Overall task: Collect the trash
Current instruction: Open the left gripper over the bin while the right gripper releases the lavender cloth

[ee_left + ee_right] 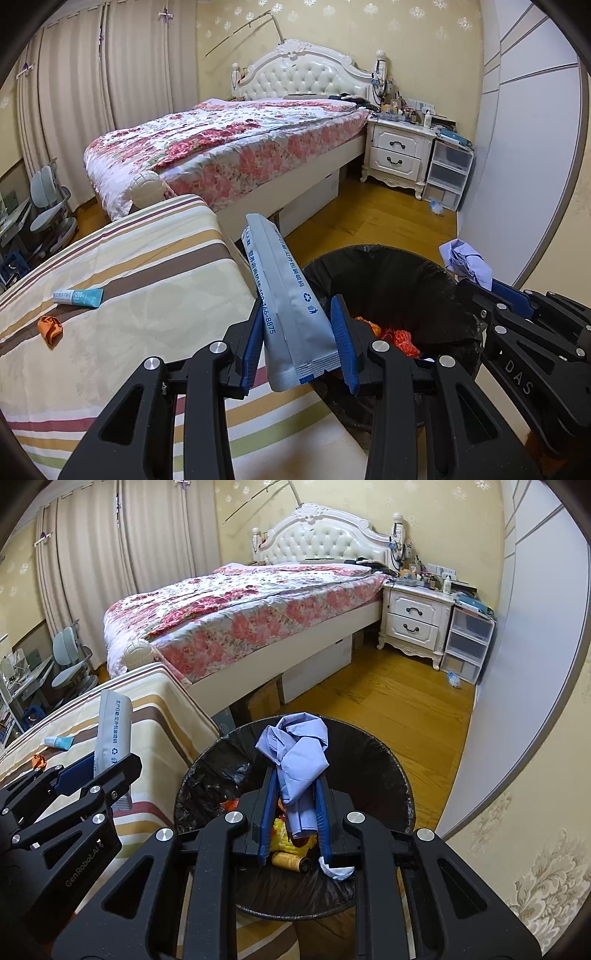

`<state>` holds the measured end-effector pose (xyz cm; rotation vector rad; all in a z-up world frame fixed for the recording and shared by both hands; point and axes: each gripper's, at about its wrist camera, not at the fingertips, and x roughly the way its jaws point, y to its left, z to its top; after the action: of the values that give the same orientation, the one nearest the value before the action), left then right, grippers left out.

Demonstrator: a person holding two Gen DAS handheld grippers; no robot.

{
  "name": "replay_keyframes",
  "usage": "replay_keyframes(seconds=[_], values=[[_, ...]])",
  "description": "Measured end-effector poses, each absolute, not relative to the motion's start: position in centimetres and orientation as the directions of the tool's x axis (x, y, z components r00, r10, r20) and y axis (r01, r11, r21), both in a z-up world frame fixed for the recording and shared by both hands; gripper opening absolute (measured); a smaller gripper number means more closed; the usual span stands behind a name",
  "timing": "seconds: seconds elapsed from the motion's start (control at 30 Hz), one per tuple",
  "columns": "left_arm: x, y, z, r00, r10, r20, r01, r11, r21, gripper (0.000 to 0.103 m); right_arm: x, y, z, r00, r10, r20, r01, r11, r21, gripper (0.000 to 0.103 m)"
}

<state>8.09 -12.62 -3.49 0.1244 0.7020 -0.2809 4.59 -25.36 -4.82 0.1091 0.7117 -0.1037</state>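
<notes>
**Two grippers, each clamped on trash at the bin**

Only the right wrist view shows the black-lined round bin's (388,775) depths: a yellow spool (290,861), white scrap (338,872) and orange wrappers. Above it, the right gripper (295,786) pinches crumpled lavender paper (297,753). Beside the rim, the left gripper (295,325) grips a long grey printed pouch (284,295).

Grey packet (291,302), lilac paper (295,753), black bin (384,753) — floral red bedspread (229,147).

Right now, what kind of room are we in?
A bedroom, it looks like. There's a big bed with a flowery cover, a white nightstand beside it, and long curtains along the wall.
</notes>
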Motion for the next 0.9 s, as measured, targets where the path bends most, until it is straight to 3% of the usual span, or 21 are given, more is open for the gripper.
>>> replay_keyframes(seconds=[0.67, 0.8, 0.9], values=[[8.8, -14.5, -4.3, 0.705, -0.188, -0.684, 0.296, 0.954, 0.042, 0.039, 5.9, -26.7, -5.8, 0.734, -0.069, -0.675, 0.16, 0.984, 0.073, 0.022], [8.6, -14.1, -4.4, 0.71, -0.179, -0.681, 0.279, 0.96, 0.039, 0.06, 5.9, -26.7, -5.9, 0.734, -0.08, -0.674, 0.17, 0.983, 0.068, 0.032], [8.5, -13.6, -4.3, 0.715, -0.164, -0.68, 0.264, 0.963, 0.045, 0.065, 5.7, -26.7, -6.0, 0.733, -0.085, -0.674, 0.175, 0.982, 0.066, 0.034]])
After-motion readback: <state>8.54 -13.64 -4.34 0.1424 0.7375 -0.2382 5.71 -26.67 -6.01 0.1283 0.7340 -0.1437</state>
